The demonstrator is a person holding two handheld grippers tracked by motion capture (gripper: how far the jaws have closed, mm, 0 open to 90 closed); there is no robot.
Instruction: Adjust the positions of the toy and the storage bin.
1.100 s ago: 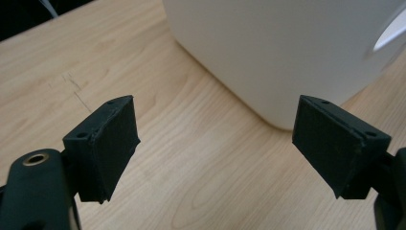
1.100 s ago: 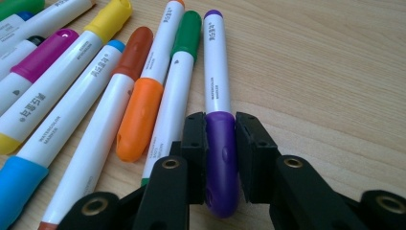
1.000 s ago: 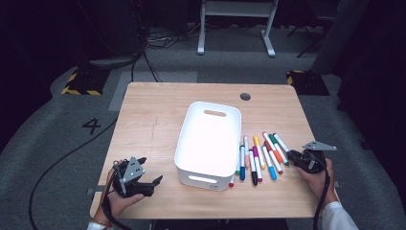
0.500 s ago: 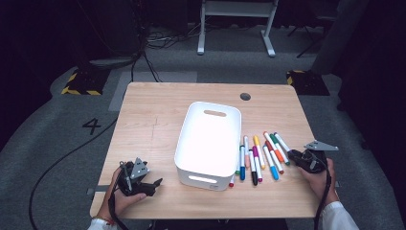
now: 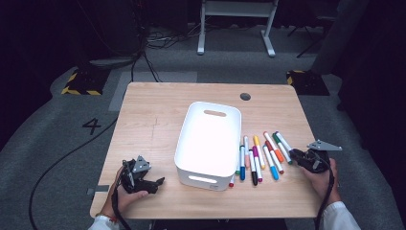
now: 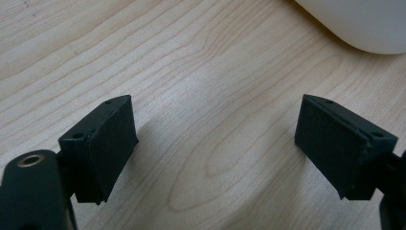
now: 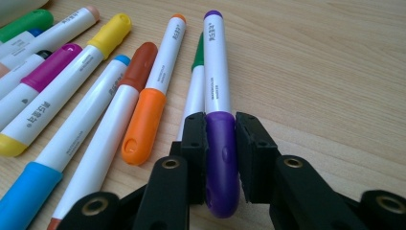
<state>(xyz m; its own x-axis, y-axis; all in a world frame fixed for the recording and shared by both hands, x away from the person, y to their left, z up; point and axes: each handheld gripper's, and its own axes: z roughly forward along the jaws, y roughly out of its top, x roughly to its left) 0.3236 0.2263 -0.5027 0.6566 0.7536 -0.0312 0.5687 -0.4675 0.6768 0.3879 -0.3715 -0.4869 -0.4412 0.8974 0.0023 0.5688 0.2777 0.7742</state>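
Note:
A row of coloured markers (image 5: 261,155) lies on the wooden table (image 5: 153,120), right of a white bin (image 5: 209,141) that stands empty. My right gripper (image 7: 220,129) is shut on the purple cap of a white-bodied purple marker (image 7: 218,86), the rightmost of the row, which lies low over the wood. In the high view this gripper (image 5: 293,154) sits at the row's right end. Near the table's front left corner, my left gripper (image 5: 160,182) points at the bin. Its jaws stand open (image 6: 215,139) over bare wood, with the bin's corner (image 6: 354,24) ahead.
Orange, brown, blue and yellow markers (image 7: 143,110) lie close to the left of the held one in the right gripper view. A dark round hole (image 5: 245,96) marks the table's far side. Beyond the table lie cables and a white stand's legs (image 5: 234,28).
My left gripper has sunk and drifted toward the table's near edge. The right gripper and its marker have stayed put.

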